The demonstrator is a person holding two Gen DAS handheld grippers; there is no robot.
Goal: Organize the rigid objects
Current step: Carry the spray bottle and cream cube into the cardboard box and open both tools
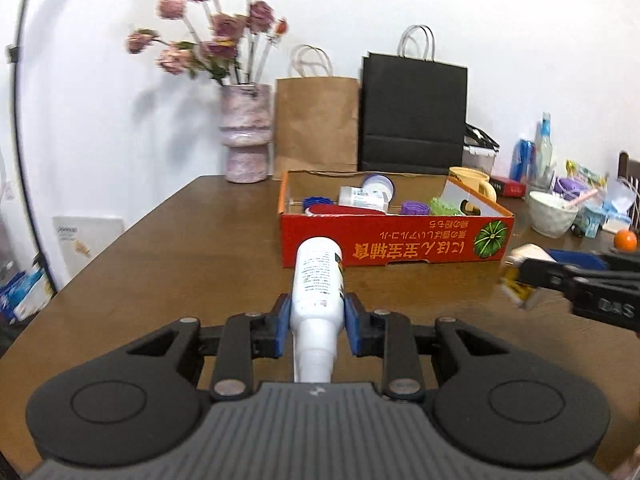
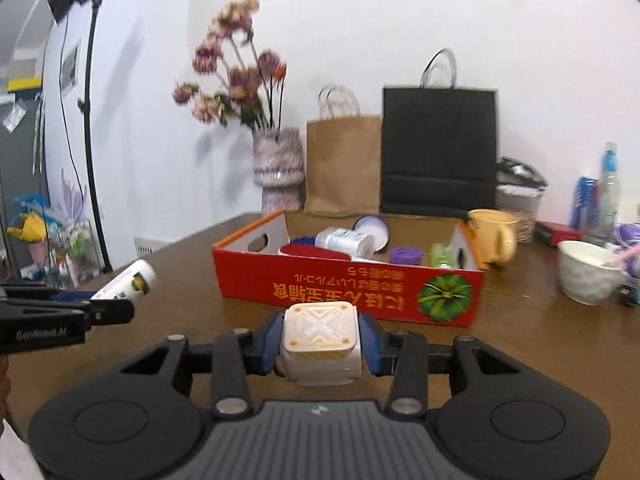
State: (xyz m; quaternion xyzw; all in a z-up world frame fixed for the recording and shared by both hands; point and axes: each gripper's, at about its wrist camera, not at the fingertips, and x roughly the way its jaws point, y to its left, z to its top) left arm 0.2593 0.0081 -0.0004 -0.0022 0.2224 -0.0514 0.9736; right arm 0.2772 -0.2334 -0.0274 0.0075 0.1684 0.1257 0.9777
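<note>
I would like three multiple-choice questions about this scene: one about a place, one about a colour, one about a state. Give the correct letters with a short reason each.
1. Where does the yellow mug stand?
A. inside the red box
B. on the table, just past the box's far right corner
C. on the vase

2. What colour is the front wall of the red box?
A. red
B. green
C. white

3. What does the left gripper hold?
A. nothing
B. a spoon
C. a white bottle

Answers: 1 B, it sits outside the wall. 2 A, red with yellow print. 3 C, the pads clamp its body.

White bottle (image 1: 318,280) cap hidden behind tool body, flowers (image 1: 208,20) blurred
</note>
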